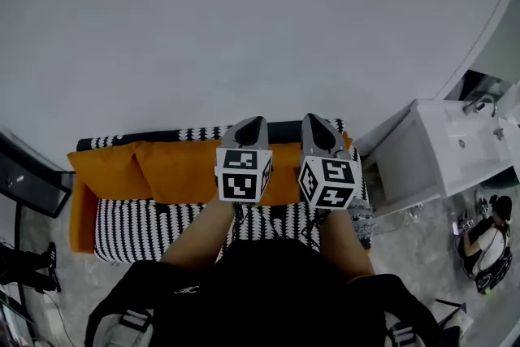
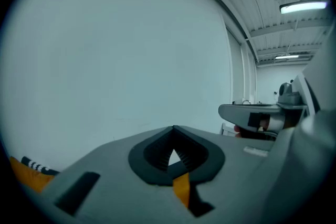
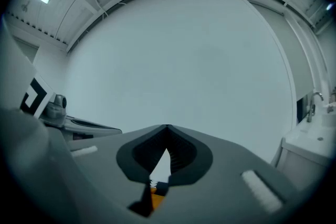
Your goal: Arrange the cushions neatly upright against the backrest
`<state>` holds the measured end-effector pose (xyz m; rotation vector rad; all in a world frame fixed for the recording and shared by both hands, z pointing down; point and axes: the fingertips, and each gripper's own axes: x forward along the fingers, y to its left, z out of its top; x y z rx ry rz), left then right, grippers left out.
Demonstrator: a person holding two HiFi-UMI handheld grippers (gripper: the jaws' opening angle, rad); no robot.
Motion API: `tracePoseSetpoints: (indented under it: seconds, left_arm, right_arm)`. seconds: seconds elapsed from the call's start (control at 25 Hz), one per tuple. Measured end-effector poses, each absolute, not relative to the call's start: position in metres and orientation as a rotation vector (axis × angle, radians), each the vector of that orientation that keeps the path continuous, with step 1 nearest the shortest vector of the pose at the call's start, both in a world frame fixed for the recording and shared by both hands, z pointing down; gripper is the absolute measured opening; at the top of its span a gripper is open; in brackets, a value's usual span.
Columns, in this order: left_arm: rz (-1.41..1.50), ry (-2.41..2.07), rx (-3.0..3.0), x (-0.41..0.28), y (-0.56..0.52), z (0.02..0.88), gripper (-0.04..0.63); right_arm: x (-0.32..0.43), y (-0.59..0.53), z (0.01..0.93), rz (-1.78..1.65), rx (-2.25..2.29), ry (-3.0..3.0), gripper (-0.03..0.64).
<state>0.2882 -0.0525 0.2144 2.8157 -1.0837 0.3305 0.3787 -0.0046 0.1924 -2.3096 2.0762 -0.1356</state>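
A sofa with a black-and-white patterned seat [image 1: 138, 227] stands against the wall. Orange cushions [image 1: 183, 166] lean in a row along its backrest [image 1: 162, 136], and another orange cushion [image 1: 284, 175] shows partly behind the grippers. My left gripper [image 1: 252, 122] and right gripper [image 1: 317, 119] are held side by side in the air above the sofa's right half, both shut with nothing in them. In the left gripper view the shut left gripper [image 2: 174, 127] points at the wall, with orange cushion [image 2: 29, 176] low at the left. The right gripper [image 3: 167, 126] likewise faces bare wall.
A white sink cabinet [image 1: 455, 142] stands right of the sofa. A person [image 1: 487, 244] crouches at the far right. A dark object [image 1: 28, 183] juts in at the left edge. A pale wall [image 1: 244, 28] rises behind the sofa.
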Motion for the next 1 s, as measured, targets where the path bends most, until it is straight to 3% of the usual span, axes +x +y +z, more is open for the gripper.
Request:
tracePoseSetpoints:
  seconds: [1.0]
  left_arm:
    - [0.343, -0.955, 2.817, 0.356, -0.053, 0.228, 0.009]
  right_arm:
    - [0.437, -0.002, 0.217, -0.168, -2.365, 2.044, 0.005]
